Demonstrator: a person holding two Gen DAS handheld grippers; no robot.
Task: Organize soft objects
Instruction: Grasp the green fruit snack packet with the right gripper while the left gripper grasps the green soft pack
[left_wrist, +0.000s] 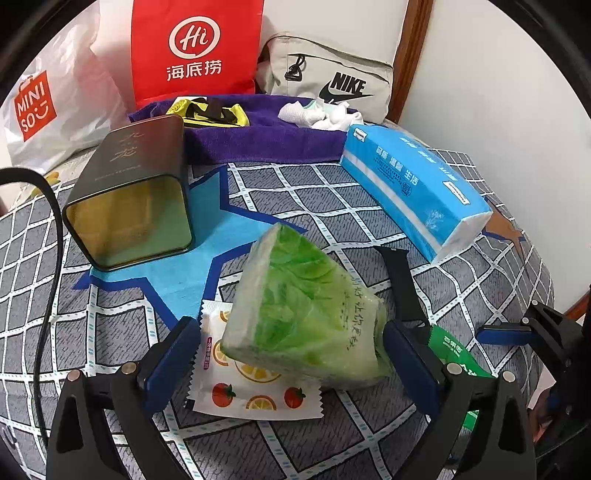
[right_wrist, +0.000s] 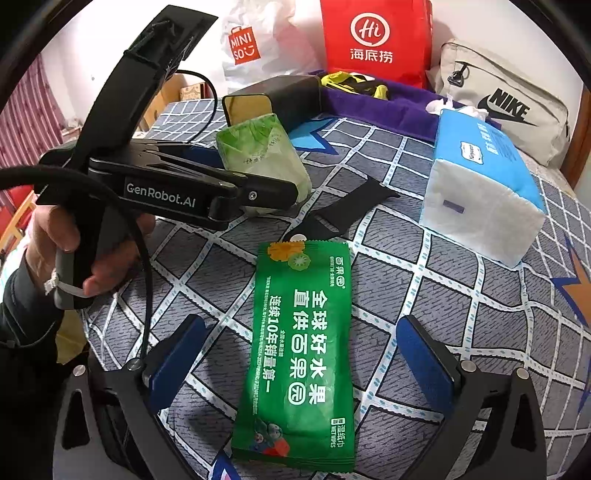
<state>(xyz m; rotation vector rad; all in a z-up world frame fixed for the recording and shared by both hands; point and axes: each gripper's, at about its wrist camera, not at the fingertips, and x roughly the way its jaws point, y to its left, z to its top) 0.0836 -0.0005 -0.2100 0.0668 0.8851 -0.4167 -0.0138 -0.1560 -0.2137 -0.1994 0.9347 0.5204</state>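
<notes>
Both grippers stand wide, holding nothing. The left gripper (left_wrist: 291, 350) straddles the green tissue pack (left_wrist: 306, 314), which lies mid-bed on a fruit-print sachet (left_wrist: 255, 391). I'd worry about pinching both together. The right gripper (right_wrist: 299, 365) brackets the green wipes (right_wrist: 299, 354), flat enough to slip.

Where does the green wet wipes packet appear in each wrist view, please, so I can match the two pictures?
Left wrist view: only a corner of the green wet wipes packet shows, lower right, behind the left gripper's right finger.
Right wrist view: the green wet wipes packet lies lengthwise at centre, between the open right gripper's fingers.
Shared landmark: the blue tissue pack, on the bed at right in both.
</notes>
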